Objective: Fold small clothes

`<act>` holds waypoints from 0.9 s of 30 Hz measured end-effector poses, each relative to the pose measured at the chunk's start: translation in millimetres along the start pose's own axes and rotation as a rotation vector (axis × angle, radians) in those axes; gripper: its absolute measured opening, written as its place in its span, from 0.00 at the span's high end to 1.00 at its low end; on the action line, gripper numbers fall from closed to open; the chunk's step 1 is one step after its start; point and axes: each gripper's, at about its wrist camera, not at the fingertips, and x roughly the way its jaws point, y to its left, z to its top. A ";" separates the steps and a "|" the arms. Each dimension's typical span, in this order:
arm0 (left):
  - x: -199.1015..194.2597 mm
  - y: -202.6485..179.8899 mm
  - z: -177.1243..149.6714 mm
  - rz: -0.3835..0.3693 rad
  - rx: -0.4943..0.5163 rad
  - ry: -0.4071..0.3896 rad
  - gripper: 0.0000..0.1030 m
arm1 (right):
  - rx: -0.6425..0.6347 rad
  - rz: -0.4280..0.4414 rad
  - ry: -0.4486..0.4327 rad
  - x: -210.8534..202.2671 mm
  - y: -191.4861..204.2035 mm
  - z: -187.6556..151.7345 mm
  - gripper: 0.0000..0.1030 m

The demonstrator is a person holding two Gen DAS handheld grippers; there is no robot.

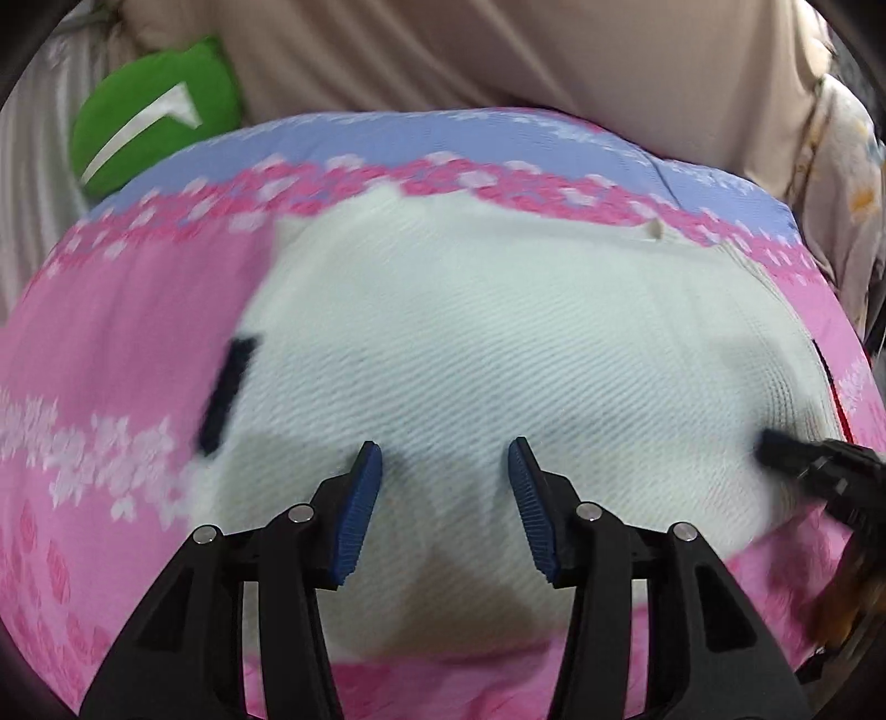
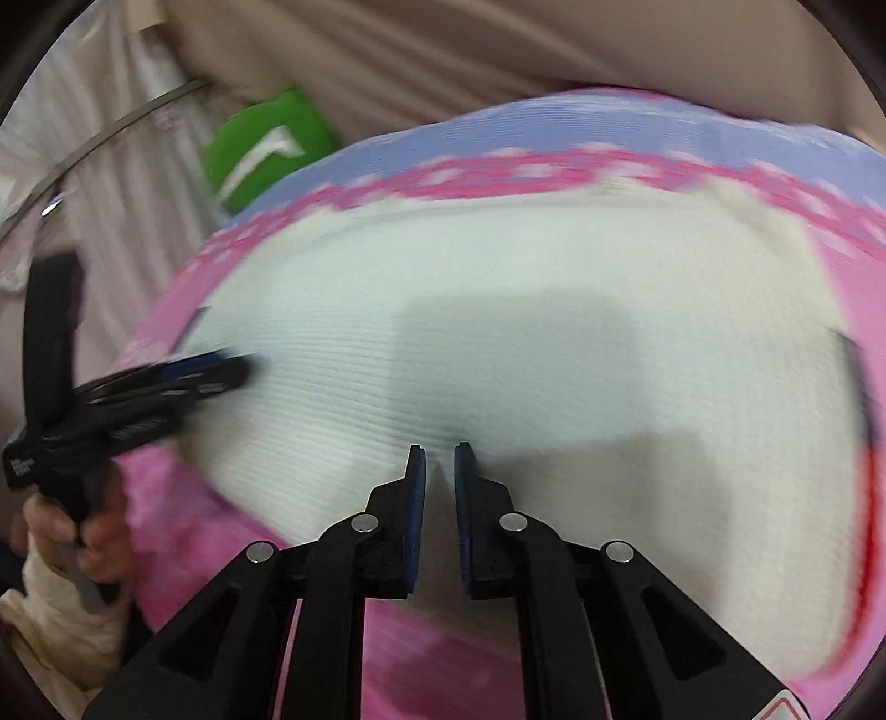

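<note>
Hovering left hand-held gripper (image 1: 446,451) jaws apart over white knit garment (image 1: 498,343), right hand-held gripper (image 2: 440,451) pinching a ridge; next, lift and fold over.

White knit garment (image 1: 498,354) covered most of the pink floral bedspread (image 1: 111,343), bare strips lay open at left and near edge, green cushion (image 1: 149,111) and beige drapes (image 1: 470,50) blocked the far side.

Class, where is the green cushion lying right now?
The green cushion sits upper left in both views, beyond the far left corner of the pink and blue blanket, against beige fabric.
</note>
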 end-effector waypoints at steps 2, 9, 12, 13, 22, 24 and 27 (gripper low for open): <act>-10.0 17.1 -11.6 0.029 -0.027 0.017 0.58 | 0.114 -0.041 -0.020 -23.7 -46.8 -16.3 1.00; -37.2 37.6 -23.8 0.057 -0.092 0.017 0.65 | 0.229 -0.173 -0.098 -76.3 -94.1 -28.5 0.91; -56.4 35.4 7.5 -0.002 -0.093 -0.086 0.52 | 0.159 -0.204 -0.201 -82.1 -78.7 11.0 0.63; -59.0 33.8 20.3 -0.006 -0.091 -0.125 0.36 | 0.145 -0.187 -0.228 -80.4 -73.9 23.9 0.56; 51.9 54.5 115.7 -0.074 -0.231 -0.024 0.31 | 0.189 -0.155 -0.184 17.3 -80.0 132.8 0.33; 65.5 52.2 115.4 -0.058 -0.230 -0.009 0.39 | 0.194 -0.126 -0.120 35.2 -83.9 133.6 0.77; 69.7 53.0 114.8 0.018 -0.194 -0.037 0.79 | 0.126 -0.111 -0.191 21.5 -72.4 126.0 0.92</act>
